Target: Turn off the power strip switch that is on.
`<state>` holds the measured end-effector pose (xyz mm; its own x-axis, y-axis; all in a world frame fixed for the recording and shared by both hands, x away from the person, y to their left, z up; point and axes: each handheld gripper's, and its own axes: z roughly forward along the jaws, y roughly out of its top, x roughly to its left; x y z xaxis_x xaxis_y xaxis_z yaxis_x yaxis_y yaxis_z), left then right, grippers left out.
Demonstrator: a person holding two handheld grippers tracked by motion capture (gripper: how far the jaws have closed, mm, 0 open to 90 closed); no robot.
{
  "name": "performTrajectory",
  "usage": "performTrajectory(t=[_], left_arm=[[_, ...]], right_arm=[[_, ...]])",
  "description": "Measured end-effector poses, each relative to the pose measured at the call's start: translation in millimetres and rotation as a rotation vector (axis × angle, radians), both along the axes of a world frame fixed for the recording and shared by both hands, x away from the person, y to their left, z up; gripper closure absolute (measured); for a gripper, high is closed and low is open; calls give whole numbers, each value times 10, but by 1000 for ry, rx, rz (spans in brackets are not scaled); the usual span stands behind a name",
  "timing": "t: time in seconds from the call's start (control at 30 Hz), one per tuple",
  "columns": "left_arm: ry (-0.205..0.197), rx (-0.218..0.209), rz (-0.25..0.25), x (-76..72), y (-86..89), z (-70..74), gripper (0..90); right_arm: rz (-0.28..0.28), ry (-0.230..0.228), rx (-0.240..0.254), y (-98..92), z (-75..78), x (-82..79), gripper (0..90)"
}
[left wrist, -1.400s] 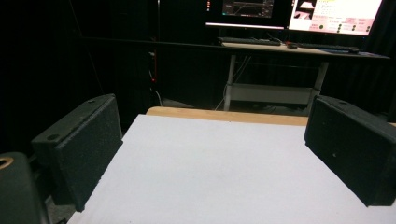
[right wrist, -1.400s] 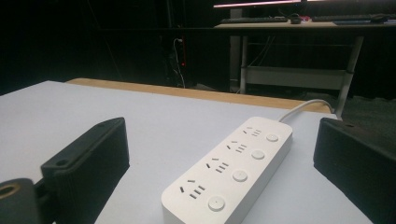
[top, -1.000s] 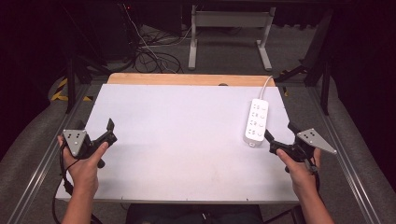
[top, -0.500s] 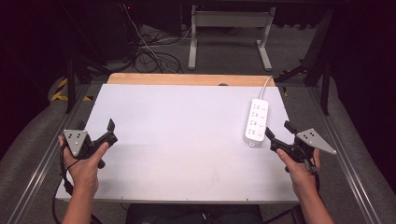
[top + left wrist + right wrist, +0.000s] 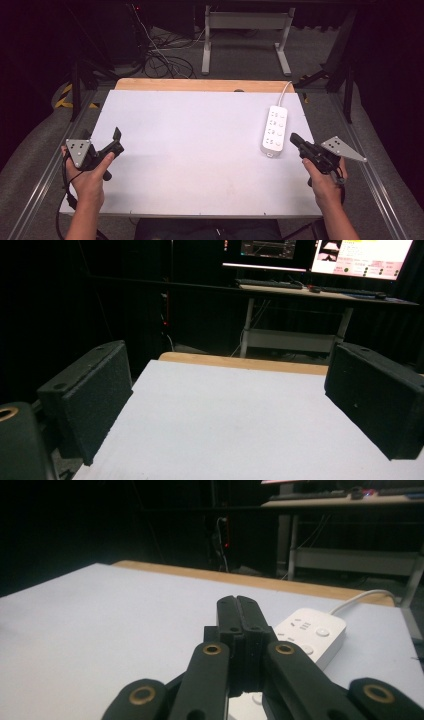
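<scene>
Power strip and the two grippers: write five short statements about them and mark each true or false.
1. The white power strip lies on the table's right side. True.
2. The right gripper has its jaws spread wide. False: they are pressed together.
3. The left gripper has its jaws open with nothing between them. True.
4. The left gripper holds the power strip. False: the strip lies across the table from it, near the right gripper.
5. The power strip's cord runs off the table's far edge. True.
</scene>
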<state>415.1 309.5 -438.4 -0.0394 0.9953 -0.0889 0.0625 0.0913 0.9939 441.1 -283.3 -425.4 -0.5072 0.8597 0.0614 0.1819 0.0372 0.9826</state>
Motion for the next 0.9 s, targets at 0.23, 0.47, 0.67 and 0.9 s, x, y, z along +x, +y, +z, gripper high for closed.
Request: performTrajectory(t=[0.23, 0.47, 0.67, 0.9], left_arm=[[3, 7, -2, -5, -3, 1, 59], [3, 4, -10, -18, 3, -1, 59], [6, 16, -33, -14, -17, -7, 69], [5, 35, -56, -9, -45, -7, 66]], right_arm=[[-7, 48, -42, 30, 101, 46, 900], [-21, 77, -61, 48, 197, 99, 900], [-32, 91, -79, 96, 301, 195, 900], [-57, 116, -64, 34, 388, 297, 900]])
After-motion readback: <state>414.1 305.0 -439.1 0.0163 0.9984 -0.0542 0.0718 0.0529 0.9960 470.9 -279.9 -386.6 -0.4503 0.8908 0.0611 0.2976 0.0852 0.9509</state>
